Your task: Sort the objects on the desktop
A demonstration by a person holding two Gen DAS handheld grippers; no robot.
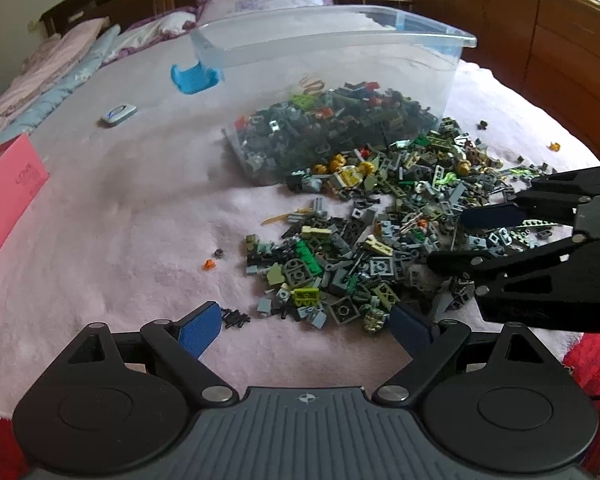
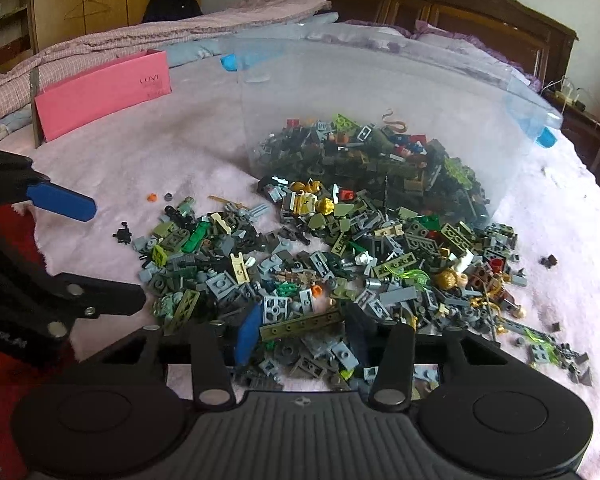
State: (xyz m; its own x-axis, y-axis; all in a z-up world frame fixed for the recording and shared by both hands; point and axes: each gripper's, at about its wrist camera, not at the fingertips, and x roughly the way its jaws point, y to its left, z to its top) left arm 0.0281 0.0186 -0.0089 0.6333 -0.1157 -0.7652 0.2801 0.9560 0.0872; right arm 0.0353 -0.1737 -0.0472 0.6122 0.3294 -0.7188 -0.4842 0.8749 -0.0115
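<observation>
A big heap of small toy bricks (image 1: 380, 240) in grey, green and black spills from a tipped clear plastic bin (image 1: 332, 52) onto a pink blanket; the pile also shows in the right wrist view (image 2: 340, 264), as does the bin (image 2: 380, 92). My left gripper (image 1: 304, 328) is open at the heap's near edge, holding nothing. My right gripper (image 2: 300, 328) has its jaws partly closed around a long olive-green plate (image 2: 300, 326) in the pile. It enters the left wrist view (image 1: 460, 236) from the right, low over the bricks.
A pink box (image 2: 100, 92) stands at the far left of the bed. A small silver device (image 1: 118, 115) lies on the blanket. Loose orange and black pieces (image 1: 214, 260) lie left of the heap. Pillows, a wooden headboard and cabinets stand behind.
</observation>
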